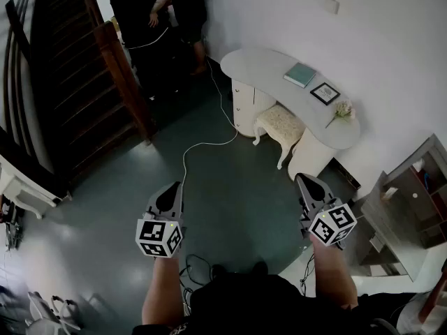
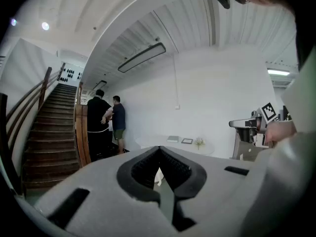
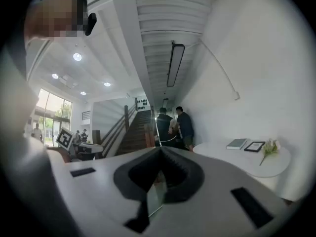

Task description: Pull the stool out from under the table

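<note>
A white cushioned stool (image 1: 279,123) with curved legs stands tucked under the curved white table (image 1: 262,67) against the far wall. Both grippers hang over the dark floor, well short of the stool. My left gripper (image 1: 173,185) is shut with nothing in it, and my right gripper (image 1: 304,180) is likewise shut and empty, nearer the table's right end. In the left gripper view the closed jaws (image 2: 159,154) point toward the distant table (image 2: 173,143). The right gripper view shows its closed jaws (image 3: 160,154) with the table (image 3: 247,159) off to the right.
A white cable (image 1: 202,142) trails across the floor toward the table. A book (image 1: 299,74), a picture frame (image 1: 325,93) and flowers (image 1: 342,110) lie on the tabletop. Two people (image 1: 157,12) stand by the wooden staircase (image 1: 70,75). Shelving (image 1: 412,201) stands at right.
</note>
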Tool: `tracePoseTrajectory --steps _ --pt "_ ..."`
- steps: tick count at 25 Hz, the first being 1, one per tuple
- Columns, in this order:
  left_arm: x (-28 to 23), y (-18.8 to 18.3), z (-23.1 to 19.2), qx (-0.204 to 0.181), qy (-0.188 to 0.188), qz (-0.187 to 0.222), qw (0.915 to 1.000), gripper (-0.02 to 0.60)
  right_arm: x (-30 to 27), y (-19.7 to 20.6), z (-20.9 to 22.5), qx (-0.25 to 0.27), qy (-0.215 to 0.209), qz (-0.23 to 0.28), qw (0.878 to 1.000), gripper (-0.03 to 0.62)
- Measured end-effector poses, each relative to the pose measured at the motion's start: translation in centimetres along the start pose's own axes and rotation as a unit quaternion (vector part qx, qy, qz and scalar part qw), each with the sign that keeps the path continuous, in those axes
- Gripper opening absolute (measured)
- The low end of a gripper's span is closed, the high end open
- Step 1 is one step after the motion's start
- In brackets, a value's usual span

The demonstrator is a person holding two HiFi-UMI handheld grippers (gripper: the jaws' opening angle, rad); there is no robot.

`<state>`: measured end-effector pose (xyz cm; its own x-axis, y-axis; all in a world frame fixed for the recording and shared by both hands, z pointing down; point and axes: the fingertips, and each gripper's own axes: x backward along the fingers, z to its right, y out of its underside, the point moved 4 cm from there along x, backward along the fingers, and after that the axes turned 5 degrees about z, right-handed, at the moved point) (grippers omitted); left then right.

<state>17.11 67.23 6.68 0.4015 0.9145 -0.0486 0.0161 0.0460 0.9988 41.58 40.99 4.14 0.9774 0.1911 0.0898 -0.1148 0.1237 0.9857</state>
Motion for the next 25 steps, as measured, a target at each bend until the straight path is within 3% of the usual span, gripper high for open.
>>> tracePoseTrajectory --steps 11,18,25 --pt "-1.1 0.1 1.7 0.002 -0.009 -0.011 0.9999 0.009 1.7 0.2 0.8 0.004 -0.005 -0.01 1.0 0.002" --pt "-1.9 0.5 4.4 0.006 -0.011 -0.02 0.9997 0.009 3.9 0.5 1.7 0.0 -0.037 -0.017 0.999 0.003" --pt "-2.4 1.2 8.3 0.016 -0.017 -0.027 0.9994 0.009 6.9 1.0 4.6 -0.043 -0.043 -0.01 0.998 0.005"
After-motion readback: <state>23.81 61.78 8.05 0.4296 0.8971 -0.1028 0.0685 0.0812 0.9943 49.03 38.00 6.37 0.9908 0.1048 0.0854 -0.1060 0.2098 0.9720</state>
